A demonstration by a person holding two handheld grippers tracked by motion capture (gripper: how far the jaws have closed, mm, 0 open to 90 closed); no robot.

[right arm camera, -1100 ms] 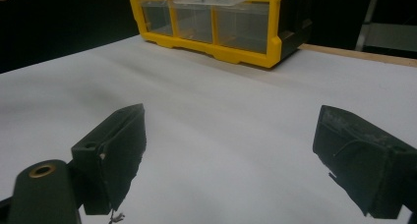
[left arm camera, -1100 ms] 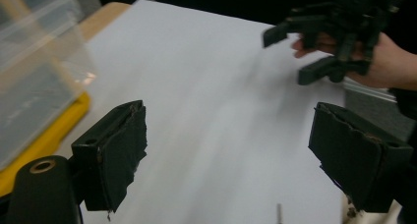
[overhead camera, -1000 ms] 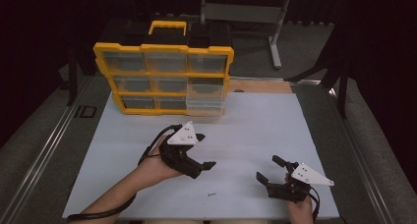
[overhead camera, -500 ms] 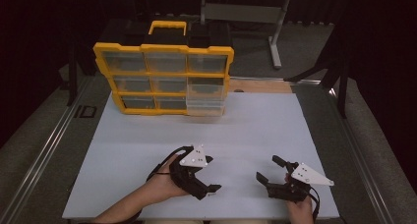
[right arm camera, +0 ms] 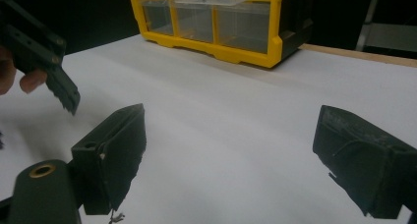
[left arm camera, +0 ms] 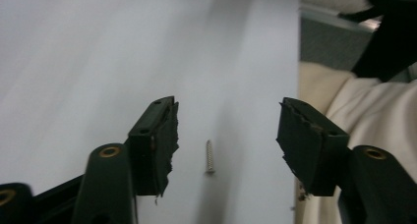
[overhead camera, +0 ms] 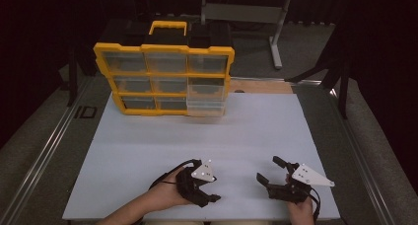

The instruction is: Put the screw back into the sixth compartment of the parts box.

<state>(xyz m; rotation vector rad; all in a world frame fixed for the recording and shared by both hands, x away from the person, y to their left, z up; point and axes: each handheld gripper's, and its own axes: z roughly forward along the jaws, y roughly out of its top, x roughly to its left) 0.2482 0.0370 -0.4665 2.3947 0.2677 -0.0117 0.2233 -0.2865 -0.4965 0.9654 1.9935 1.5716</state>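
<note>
Left tongs (left arm camera: 226,135) at the near counter (overhead camera: 197,136) edge, half open and just been closing, jaws astride a small screw (left arm camera: 210,156) without touching it, right tongs (right arm camera: 236,160) wide open, empty, near right.

A yellow plastic organiser case with clear drawers and a yellow handle (overhead camera: 165,77) stands well ahead of the jaws of the left gripper (left arm camera: 226,135) and the right gripper (right arm camera: 231,150), at the far end of a white sheet covering the table (overhead camera: 197,136). That sheet lies under both pairs of jaws. Beyond its far edge, right of the case, runs a bare wooden strip (overhead camera: 266,86), with a grey metal stand (overhead camera: 276,37) farther off.
</note>
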